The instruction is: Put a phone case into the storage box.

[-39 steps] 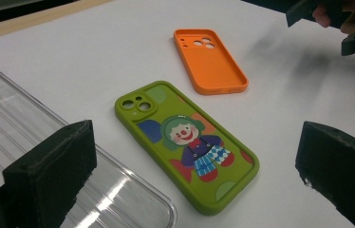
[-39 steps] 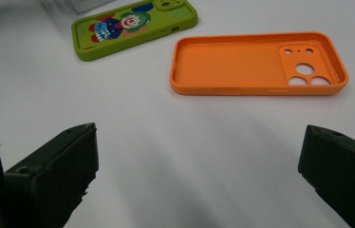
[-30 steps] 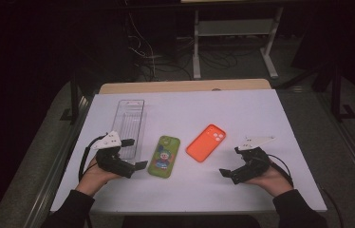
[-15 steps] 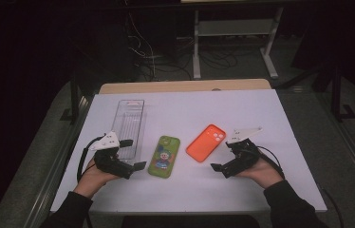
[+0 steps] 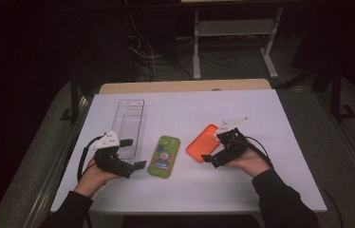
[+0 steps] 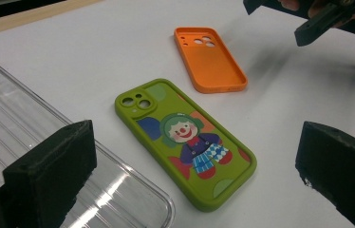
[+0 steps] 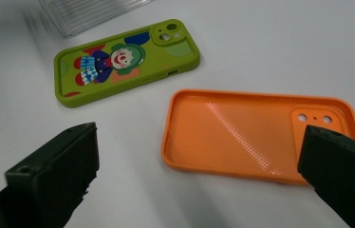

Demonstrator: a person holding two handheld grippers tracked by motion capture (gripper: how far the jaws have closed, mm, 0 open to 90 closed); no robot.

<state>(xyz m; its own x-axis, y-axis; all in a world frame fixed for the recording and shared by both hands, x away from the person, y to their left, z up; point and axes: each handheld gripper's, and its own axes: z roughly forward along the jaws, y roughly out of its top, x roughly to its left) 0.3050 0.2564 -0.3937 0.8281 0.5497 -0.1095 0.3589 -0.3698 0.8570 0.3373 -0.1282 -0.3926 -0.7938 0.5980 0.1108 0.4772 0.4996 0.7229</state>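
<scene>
Tongs first: both spread, nothing pinched. Right gripper (image 5: 209, 159) hovering at the near end of the orange case, jaws wide to either side of it in the right gripper view; left gripper (image 5: 135, 154) resting low between the tray's near end and the green case, jaws equally wide.

Then by size. White table (image 5: 261, 114), bare around the things. Clear ribbed tray (image 5: 129, 124) at left, long side running away from the person, empty. Green case (image 5: 164, 156) just right of the tray's near end, printed clown side up, camera ring toward the far side. Orange case (image 5: 204, 142) right of the green one and apart from it, lying tilted, hollow side up with a raised rim all round and camera holes at the far end.

Handling of the orange case, by judgement: light, thin, likely a soft rubbery shell, so bendy under a hard squeeze and apt to skate on the smooth table if nudged from one side. Not fragile. Best hold probably across the short width near the middle, one jaw on each long rim, or a pinch on one side wall from inside and outside. Camera-hole end best avoided: less wall there to grip.
</scene>
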